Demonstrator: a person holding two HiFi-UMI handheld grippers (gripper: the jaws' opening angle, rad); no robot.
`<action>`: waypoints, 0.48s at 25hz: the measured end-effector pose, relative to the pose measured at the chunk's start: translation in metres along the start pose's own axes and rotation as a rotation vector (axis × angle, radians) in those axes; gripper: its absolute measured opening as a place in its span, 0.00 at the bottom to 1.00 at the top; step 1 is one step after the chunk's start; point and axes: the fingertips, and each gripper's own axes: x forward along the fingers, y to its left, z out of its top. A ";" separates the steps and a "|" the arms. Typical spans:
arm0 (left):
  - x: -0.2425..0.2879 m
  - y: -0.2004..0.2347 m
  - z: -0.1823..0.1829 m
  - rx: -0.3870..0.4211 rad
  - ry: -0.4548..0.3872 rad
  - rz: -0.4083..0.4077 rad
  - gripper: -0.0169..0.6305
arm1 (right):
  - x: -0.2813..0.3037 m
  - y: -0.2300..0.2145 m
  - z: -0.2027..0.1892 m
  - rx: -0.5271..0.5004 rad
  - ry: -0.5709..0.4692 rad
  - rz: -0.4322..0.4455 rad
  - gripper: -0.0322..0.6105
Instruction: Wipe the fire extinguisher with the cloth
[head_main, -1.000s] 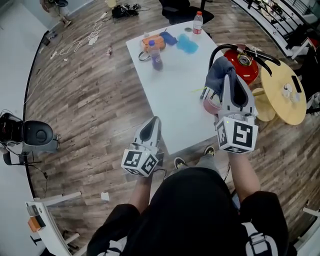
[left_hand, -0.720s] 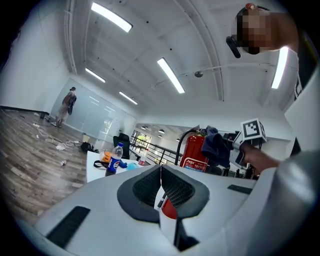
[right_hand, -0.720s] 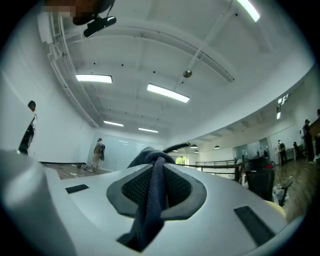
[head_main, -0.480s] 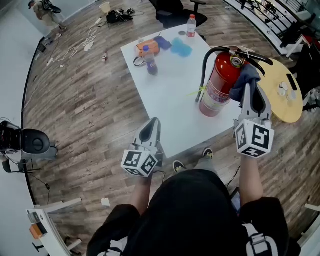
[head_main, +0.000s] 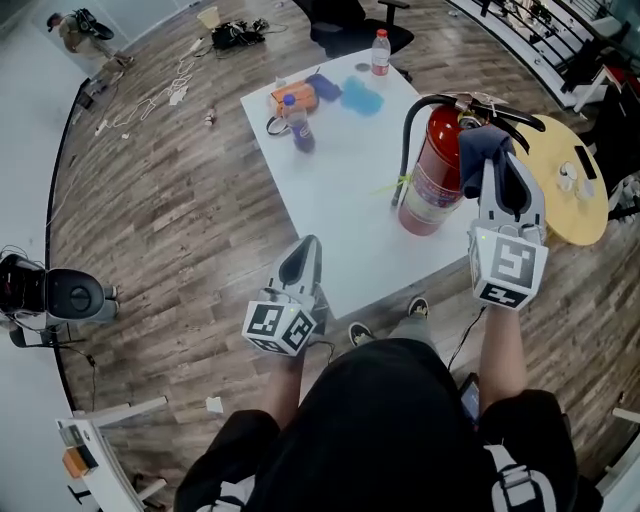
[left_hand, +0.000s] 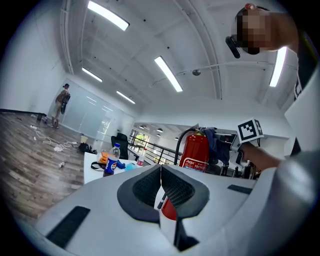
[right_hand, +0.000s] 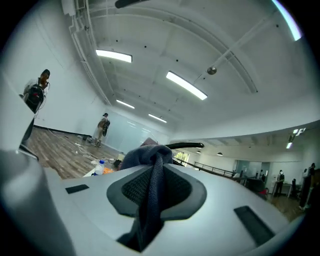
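Observation:
A red fire extinguisher (head_main: 434, 170) with a black hose and handle stands upright near the right edge of the white table (head_main: 340, 160). My right gripper (head_main: 503, 170) is shut on a dark blue cloth (head_main: 478, 155), which presses against the extinguisher's upper right side, below the handle. In the right gripper view the cloth (right_hand: 152, 170) hangs between the jaws. My left gripper (head_main: 300, 262) hovers over the table's front edge, shut and empty. The left gripper view shows the extinguisher (left_hand: 195, 152) ahead with the cloth (left_hand: 216, 145) against it.
On the table's far end stand a purple-labelled bottle (head_main: 295, 122), an orange packet (head_main: 295, 97), blue cloths (head_main: 360, 95) and a water bottle (head_main: 380, 52). A round yellow side table (head_main: 575, 180) stands to the right. Cables lie on the wooden floor; a person (right_hand: 103, 129) stands far off.
The right gripper carried the cloth from the extinguisher's near side round to its right, and it now presses on the upper part. The left gripper held still.

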 end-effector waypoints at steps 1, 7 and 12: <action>-0.001 0.002 0.000 0.000 0.000 0.006 0.06 | 0.002 -0.001 -0.001 -0.006 0.011 0.005 0.15; -0.004 0.006 0.002 -0.007 -0.012 0.022 0.06 | 0.026 0.076 0.015 -0.175 0.040 0.137 0.15; -0.014 0.013 0.002 -0.014 -0.019 0.046 0.06 | 0.042 0.098 0.011 -0.158 0.062 0.084 0.15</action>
